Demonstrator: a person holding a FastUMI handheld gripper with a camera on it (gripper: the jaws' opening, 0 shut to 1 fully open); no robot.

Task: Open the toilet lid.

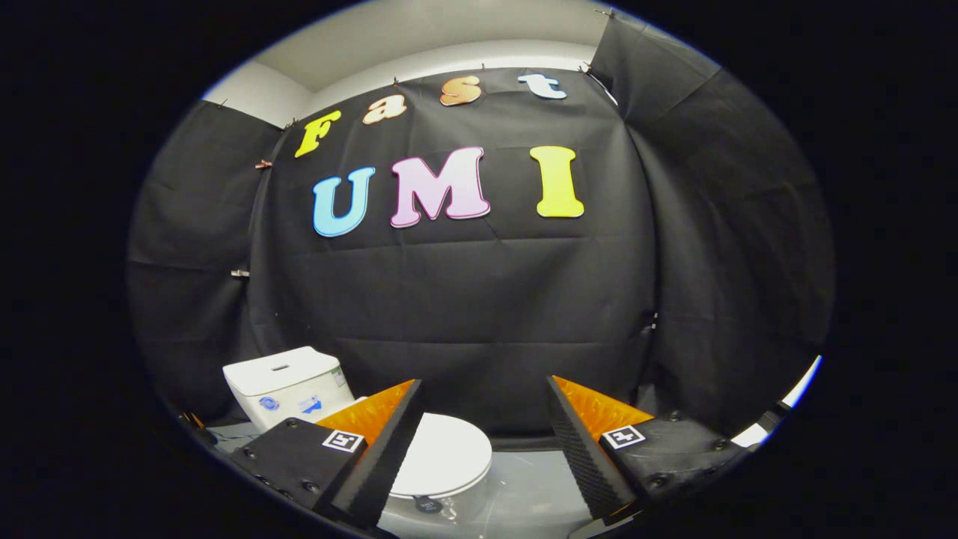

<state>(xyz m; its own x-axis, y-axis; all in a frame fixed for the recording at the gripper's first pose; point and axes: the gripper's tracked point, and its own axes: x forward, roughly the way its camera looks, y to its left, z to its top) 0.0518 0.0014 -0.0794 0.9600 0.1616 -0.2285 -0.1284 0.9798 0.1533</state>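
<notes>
Gripper view is showing one small white toilet (359, 419) sitting on the pale counter (524, 494), near its back edge by the black cloth wall. It is carrying one tank (288, 383) and one round lid (443, 453), and the lid is lying flat and closed, hiding the bowl. The tool (483, 442) is hanging released, its two fingers (378, 457) spread wide, touching nothing, with the lid lying partly between them, close to the left one.
</notes>
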